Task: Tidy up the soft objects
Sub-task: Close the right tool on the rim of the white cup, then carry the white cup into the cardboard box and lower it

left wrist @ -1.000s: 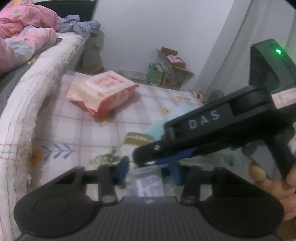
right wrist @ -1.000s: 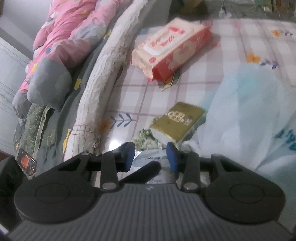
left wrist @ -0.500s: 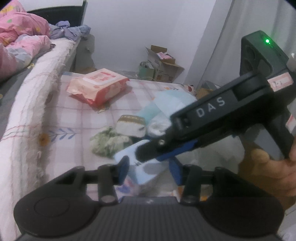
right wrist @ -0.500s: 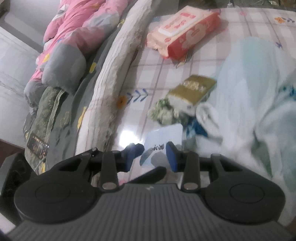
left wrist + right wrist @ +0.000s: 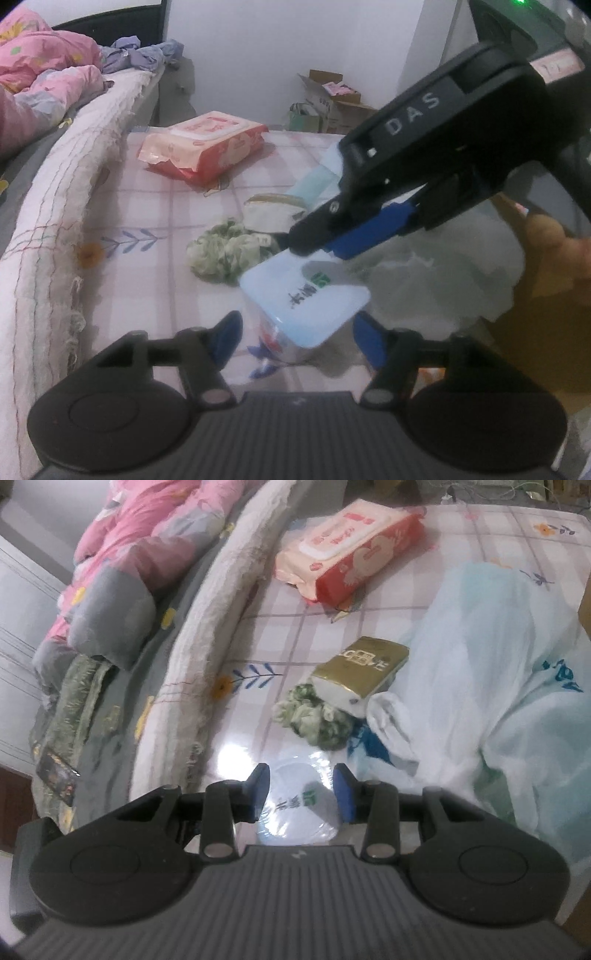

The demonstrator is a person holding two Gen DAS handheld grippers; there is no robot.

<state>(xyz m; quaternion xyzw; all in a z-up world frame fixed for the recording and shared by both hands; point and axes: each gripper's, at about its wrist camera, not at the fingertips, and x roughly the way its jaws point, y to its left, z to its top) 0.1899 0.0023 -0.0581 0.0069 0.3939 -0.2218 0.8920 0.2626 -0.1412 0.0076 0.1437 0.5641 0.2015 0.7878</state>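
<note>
Above the checked sheet (image 5: 155, 206), the right gripper (image 5: 301, 794) holds the pale blue tissue pack (image 5: 306, 299), while the left gripper (image 5: 295, 334) has backed off, its jaws opening around the pack without touching, so the handover looks done.

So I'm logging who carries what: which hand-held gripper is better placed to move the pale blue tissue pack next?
Probably the right hand-held gripper: its pads already clamp the pale blue tissue pack. The left hand-held gripper is opening, its pads clear of the pack.
</note>
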